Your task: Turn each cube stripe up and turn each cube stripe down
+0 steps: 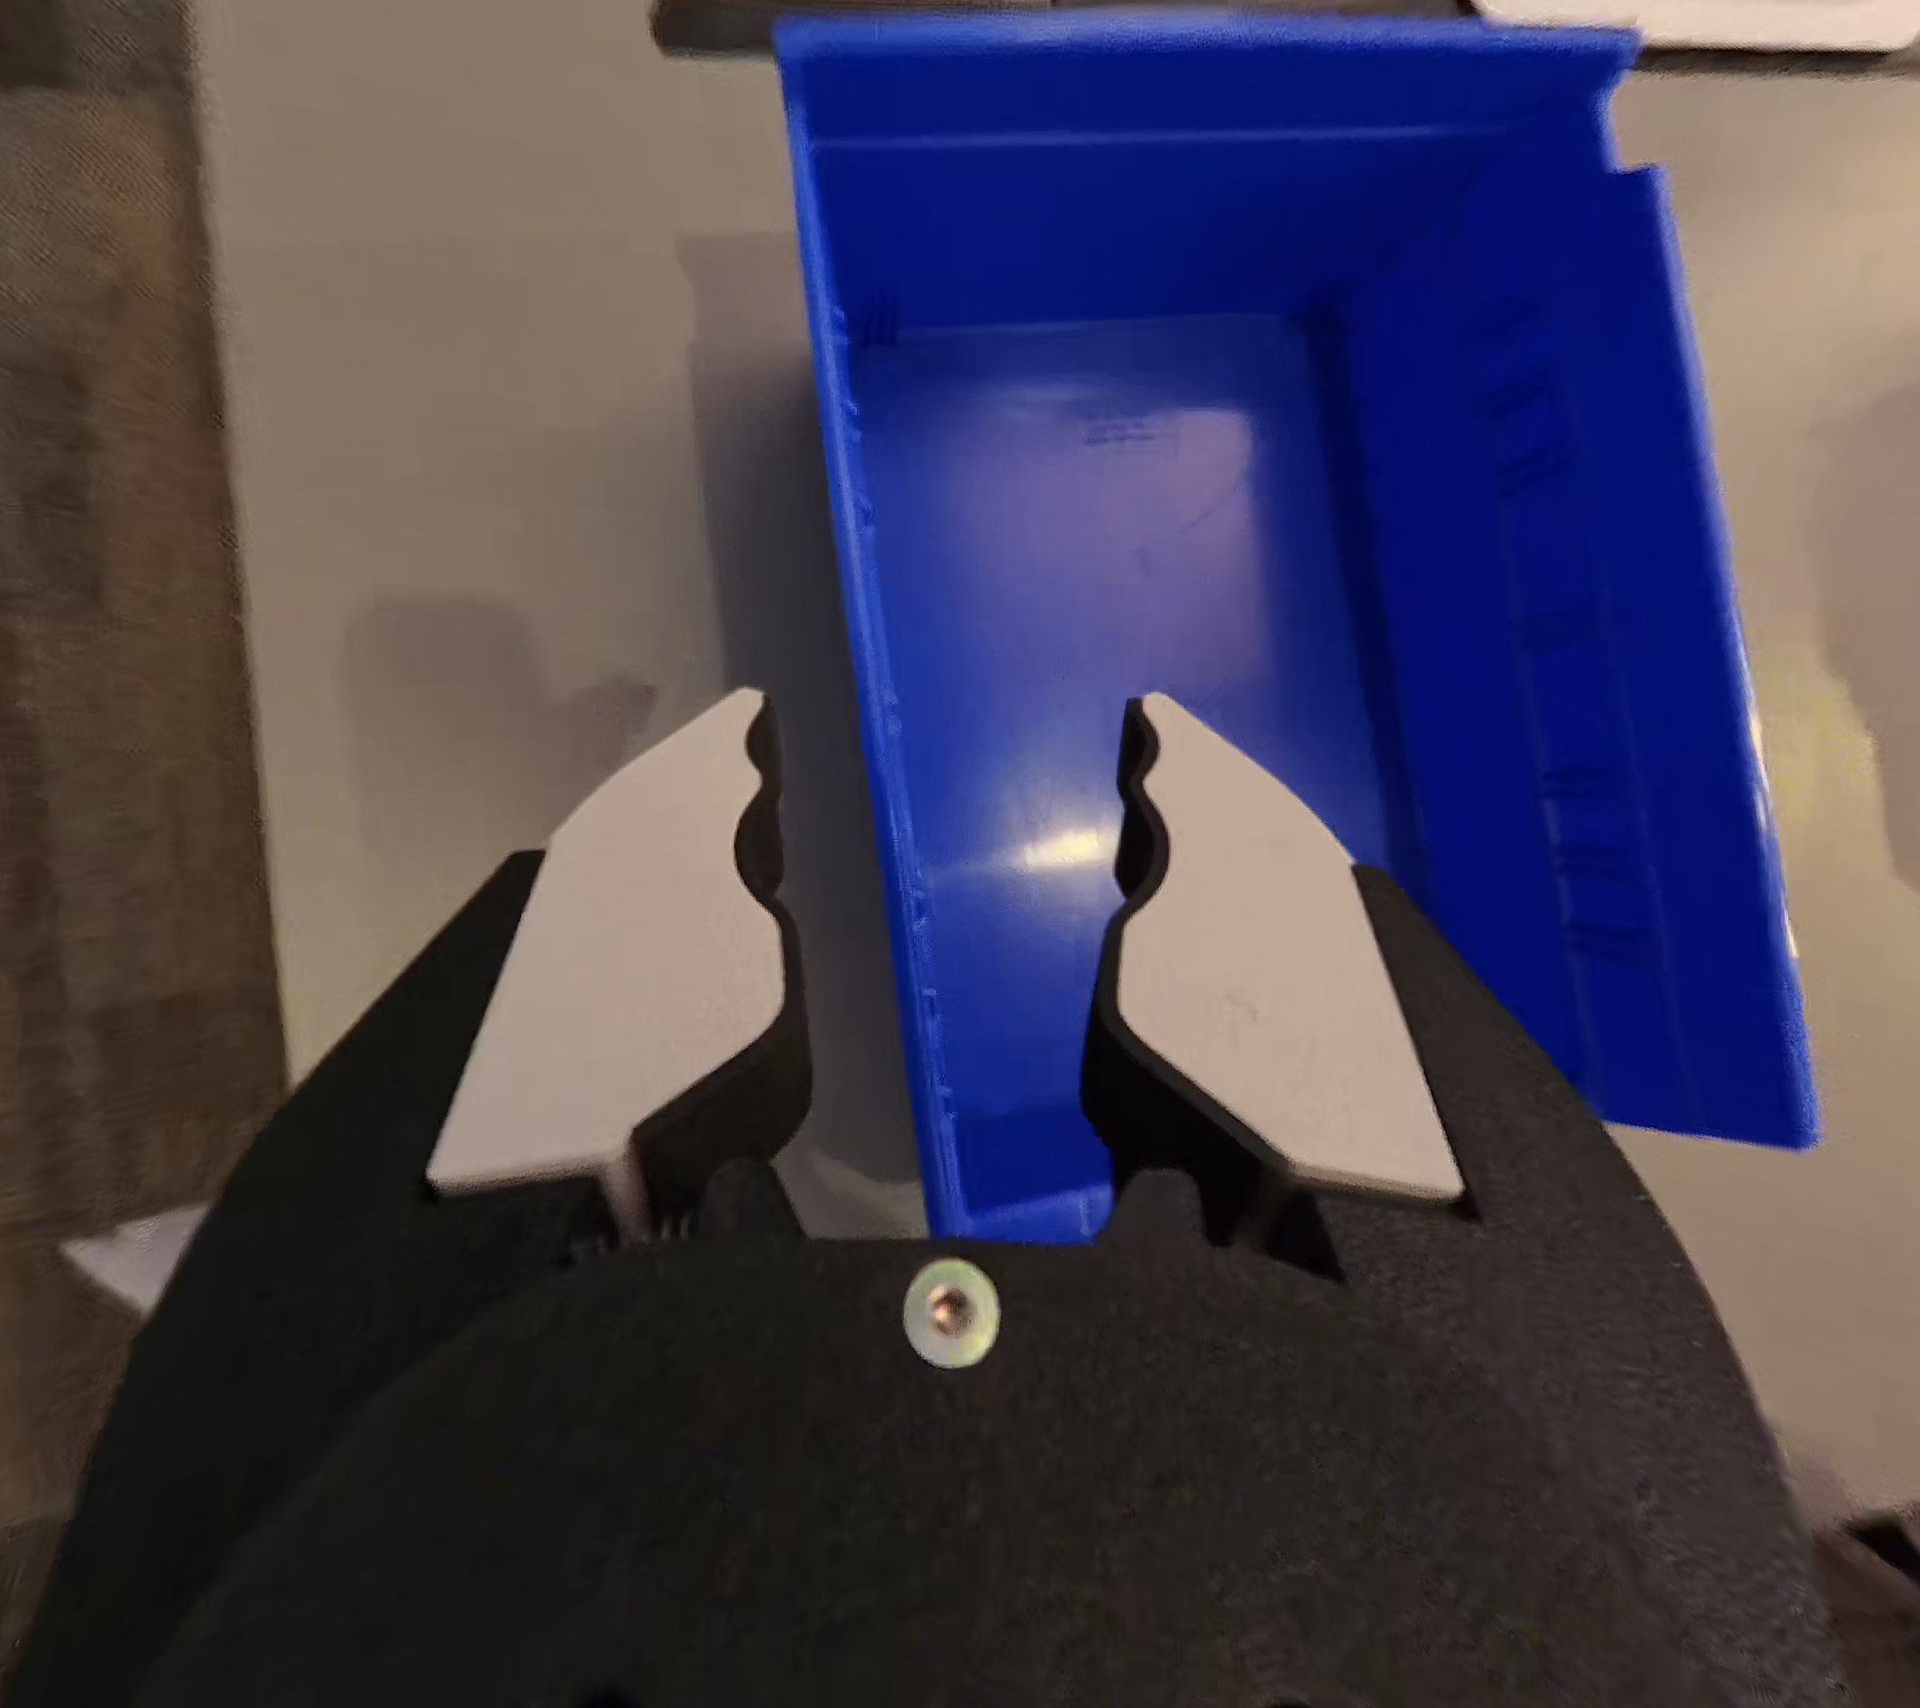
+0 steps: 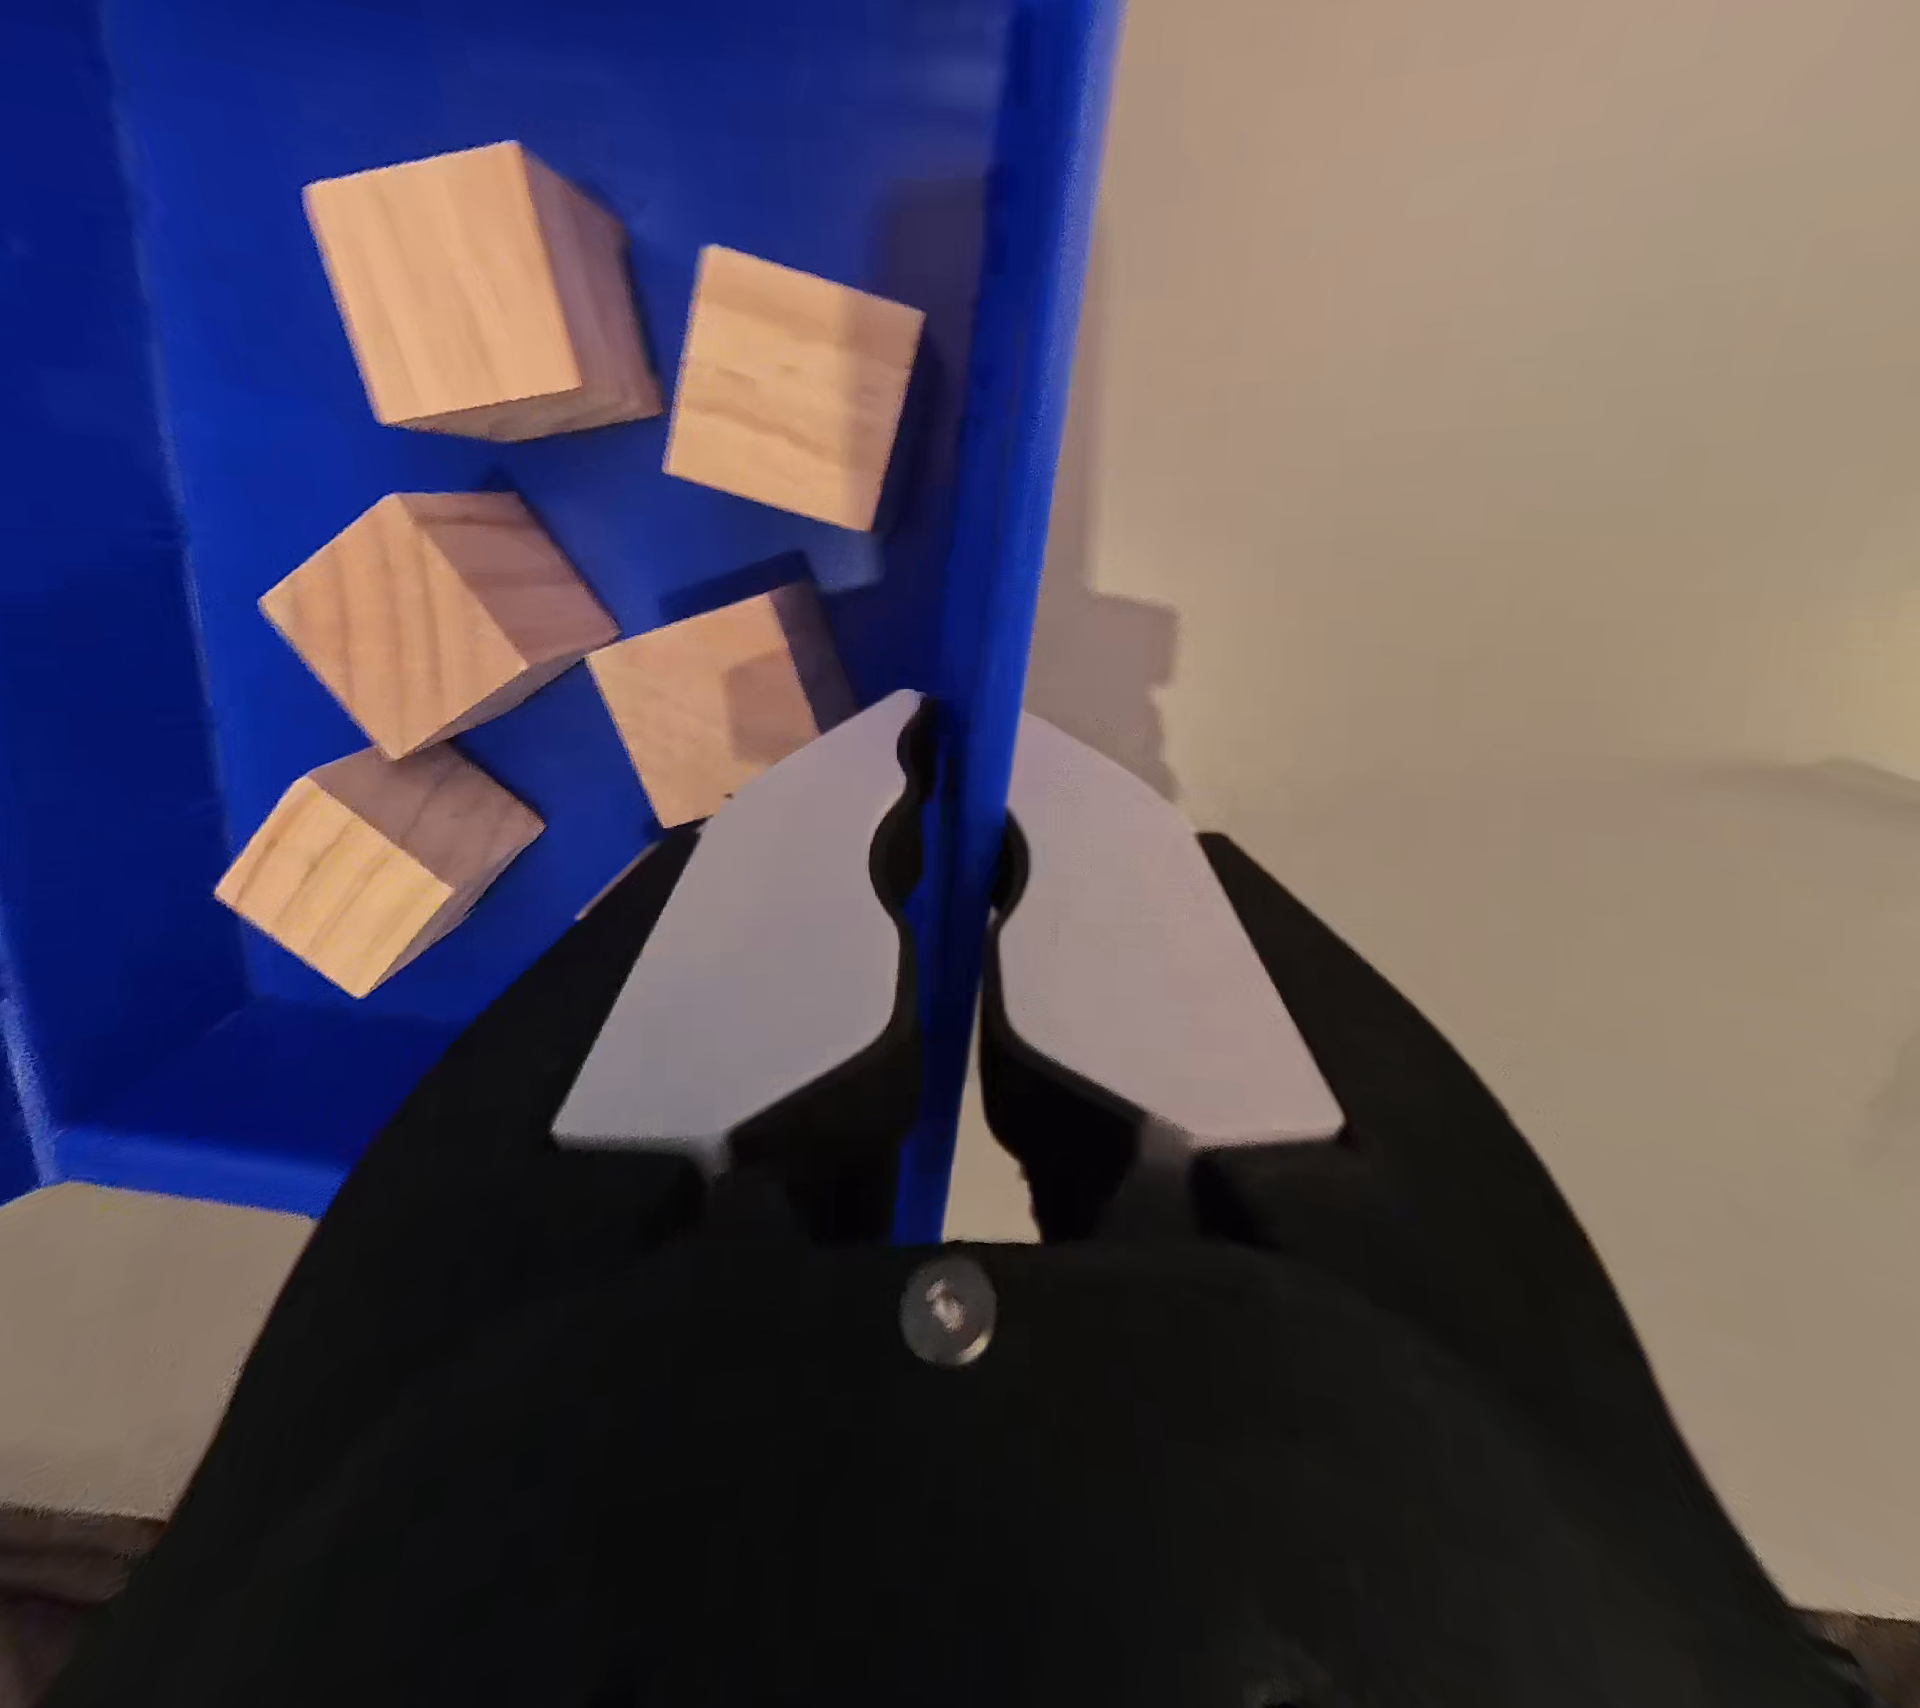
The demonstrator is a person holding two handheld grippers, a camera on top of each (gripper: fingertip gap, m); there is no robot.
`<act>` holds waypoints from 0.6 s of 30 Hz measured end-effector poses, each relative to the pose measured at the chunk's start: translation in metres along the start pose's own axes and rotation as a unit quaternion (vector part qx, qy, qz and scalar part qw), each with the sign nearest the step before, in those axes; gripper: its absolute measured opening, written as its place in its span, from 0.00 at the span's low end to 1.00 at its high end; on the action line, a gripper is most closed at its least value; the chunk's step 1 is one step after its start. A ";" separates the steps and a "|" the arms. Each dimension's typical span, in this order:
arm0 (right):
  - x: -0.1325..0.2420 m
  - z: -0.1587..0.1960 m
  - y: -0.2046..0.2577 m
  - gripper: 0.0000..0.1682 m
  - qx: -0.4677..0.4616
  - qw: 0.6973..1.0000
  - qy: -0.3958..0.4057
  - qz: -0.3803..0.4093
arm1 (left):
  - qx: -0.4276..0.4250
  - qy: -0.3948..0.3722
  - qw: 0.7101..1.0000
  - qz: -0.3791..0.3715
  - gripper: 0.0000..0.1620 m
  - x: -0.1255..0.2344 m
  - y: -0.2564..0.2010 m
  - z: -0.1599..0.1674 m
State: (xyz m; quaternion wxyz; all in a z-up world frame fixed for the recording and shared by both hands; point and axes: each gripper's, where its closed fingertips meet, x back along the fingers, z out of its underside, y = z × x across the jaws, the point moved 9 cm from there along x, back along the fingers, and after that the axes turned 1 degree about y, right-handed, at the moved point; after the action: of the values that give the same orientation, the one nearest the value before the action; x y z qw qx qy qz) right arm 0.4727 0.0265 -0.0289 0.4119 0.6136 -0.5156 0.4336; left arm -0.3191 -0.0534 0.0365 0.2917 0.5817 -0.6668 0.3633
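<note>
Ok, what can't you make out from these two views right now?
1. Stripes: the right wrist view shows none on the five cubes; hidden faces could carry them.
2. Nearest cube: one corner is behind the right gripper.
3. Cube bin: its left side is cut off by the frame edge.
4. Empty bin, left wrist view: its near end is behind the left gripper, and the picture is motion-blurred.

Five cubes (image 2: 468,287) look like pale, matt wood with visible grain. The blue bin (image 1: 1122,515) is glossy plastic; the desk (image 2: 1507,308) seems smooth, though blurred.
</note>
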 end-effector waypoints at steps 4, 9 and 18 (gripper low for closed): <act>-0.001 -0.001 0.002 0.04 -0.002 1.000 0.007 0.007 | 0.020 0.097 0.994 -0.052 0.32 -0.024 0.009 0.007; 0.000 0.002 0.000 0.04 -0.022 1.000 0.012 -0.015 | 0.029 0.160 0.983 -0.087 0.27 -0.045 0.016 0.011; -0.001 -0.001 0.032 0.04 -0.006 0.998 0.060 -0.028 | 0.031 0.233 0.970 -0.053 0.02 -0.064 -0.019 0.012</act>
State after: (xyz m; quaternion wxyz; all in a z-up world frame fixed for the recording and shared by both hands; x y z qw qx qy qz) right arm 0.4405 0.0233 -0.0277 0.4577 0.5985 -0.4746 0.4550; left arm -0.2902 -0.0283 -0.0190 0.4401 0.5241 -0.5370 0.4932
